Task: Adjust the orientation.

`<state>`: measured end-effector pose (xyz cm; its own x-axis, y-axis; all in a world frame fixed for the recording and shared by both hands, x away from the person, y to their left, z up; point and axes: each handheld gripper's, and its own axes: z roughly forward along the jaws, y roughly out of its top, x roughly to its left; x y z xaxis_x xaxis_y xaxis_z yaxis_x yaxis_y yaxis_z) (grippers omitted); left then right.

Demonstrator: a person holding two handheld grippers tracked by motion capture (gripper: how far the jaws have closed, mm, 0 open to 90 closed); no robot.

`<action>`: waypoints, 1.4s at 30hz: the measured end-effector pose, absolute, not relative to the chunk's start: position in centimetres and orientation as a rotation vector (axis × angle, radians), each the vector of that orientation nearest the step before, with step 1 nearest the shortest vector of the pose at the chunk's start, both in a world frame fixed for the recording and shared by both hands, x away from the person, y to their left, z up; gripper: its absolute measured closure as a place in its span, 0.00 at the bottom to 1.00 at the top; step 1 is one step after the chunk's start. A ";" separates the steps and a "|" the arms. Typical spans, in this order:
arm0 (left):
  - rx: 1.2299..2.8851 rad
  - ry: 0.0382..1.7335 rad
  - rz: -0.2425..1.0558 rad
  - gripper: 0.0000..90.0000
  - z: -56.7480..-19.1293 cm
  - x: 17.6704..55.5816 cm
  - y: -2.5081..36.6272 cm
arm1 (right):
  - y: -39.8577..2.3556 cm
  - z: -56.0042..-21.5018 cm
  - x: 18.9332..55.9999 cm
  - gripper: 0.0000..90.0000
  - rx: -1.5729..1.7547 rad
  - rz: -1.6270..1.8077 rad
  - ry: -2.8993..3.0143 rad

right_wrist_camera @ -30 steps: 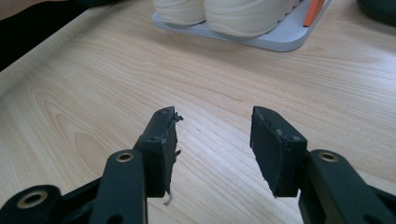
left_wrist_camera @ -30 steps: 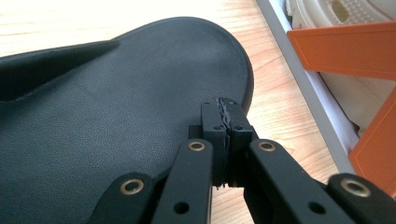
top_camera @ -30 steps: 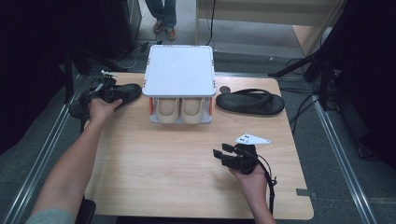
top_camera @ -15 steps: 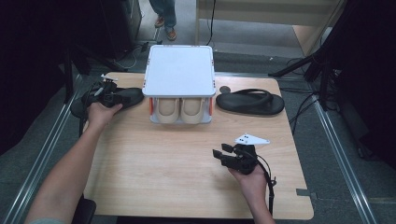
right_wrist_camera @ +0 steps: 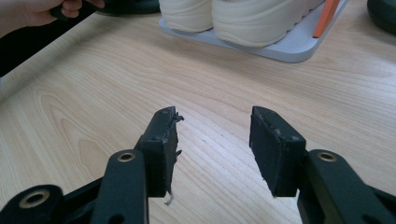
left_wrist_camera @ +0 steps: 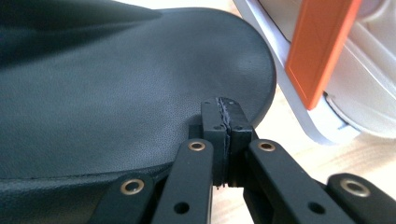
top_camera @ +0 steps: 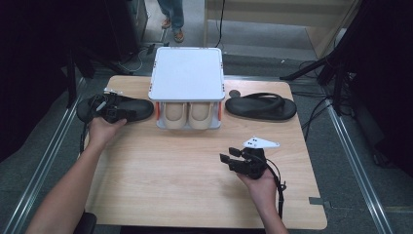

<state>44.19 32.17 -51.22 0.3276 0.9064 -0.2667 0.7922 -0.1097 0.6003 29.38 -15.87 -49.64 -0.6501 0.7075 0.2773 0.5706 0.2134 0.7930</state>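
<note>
A black sandal (top_camera: 131, 109) lies flat at the table's left, beside a white two-level shoe rack (top_camera: 187, 73). My left gripper (top_camera: 116, 112) rests over the sandal with its jaws pressed together; in the left gripper view the gripper (left_wrist_camera: 226, 116) is shut with nothing between the jaws, above the sandal's insole (left_wrist_camera: 116, 93) near its rounded end. My right gripper (top_camera: 234, 158) hovers over the bare wood at the front right, and its gripper view shows it open (right_wrist_camera: 212, 140) and empty. A second black sandal (top_camera: 260, 106) lies to the right of the rack.
A pair of cream shoes (top_camera: 190, 114) sits on the rack's lower tray (right_wrist_camera: 289, 49), between orange posts (left_wrist_camera: 322, 46). The wooden table (top_camera: 170, 175) has free room across its front half. Metal rails and cables run along both sides.
The left sandal has swung from tilted to lying level beside the rack, with the left gripper moving along with it. The right gripper has stayed where it was, open.
</note>
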 end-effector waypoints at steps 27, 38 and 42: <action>1.877 1.502 0.175 1.00 -51.5 38.1 34.6 | -14.3 -49.2 31.1 0.59 1.189 1.456 2.368; 1.891 1.513 0.189 1.00 -51.3 36.8 35.6 | -14.0 -49.2 31.2 0.59 1.173 1.468 2.378; 1.875 1.525 0.172 1.00 -51.3 36.6 36.3 | -13.7 -49.2 31.3 0.59 1.161 1.459 2.386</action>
